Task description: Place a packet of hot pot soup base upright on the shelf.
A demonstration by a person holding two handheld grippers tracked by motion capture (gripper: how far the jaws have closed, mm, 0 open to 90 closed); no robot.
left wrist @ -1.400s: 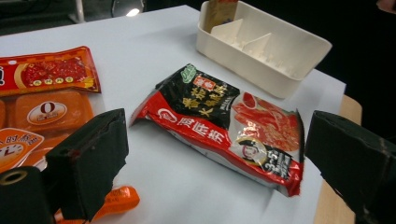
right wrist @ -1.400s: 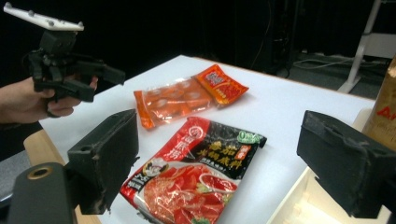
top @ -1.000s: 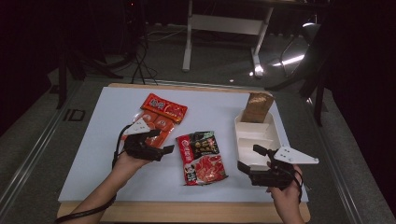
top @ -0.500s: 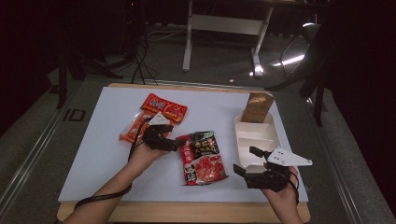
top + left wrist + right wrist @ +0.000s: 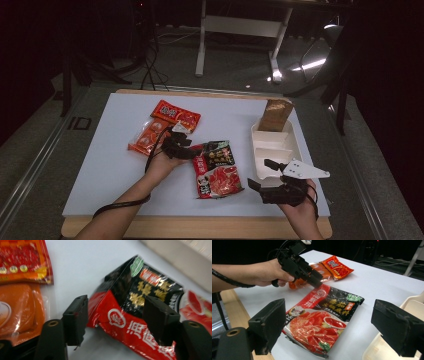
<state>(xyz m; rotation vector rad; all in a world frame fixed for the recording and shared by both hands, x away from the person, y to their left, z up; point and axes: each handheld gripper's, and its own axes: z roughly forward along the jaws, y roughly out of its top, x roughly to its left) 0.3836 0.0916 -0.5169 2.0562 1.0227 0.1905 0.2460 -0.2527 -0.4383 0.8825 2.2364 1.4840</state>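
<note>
The left gripper (image 5: 115, 317) holds its 2 jaws wide astride the near corner of the red-and-black sauce packet (image 5: 216, 167), likely lined up to pinch it, while the right gripper (image 5: 264, 175) waits wide nearby.

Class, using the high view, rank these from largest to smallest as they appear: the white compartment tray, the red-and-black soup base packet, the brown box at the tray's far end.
1. white compartment tray
2. red-and-black soup base packet, close to the tray in apparent size, so this order is unsure
3. brown box, clearly smallest
</note>
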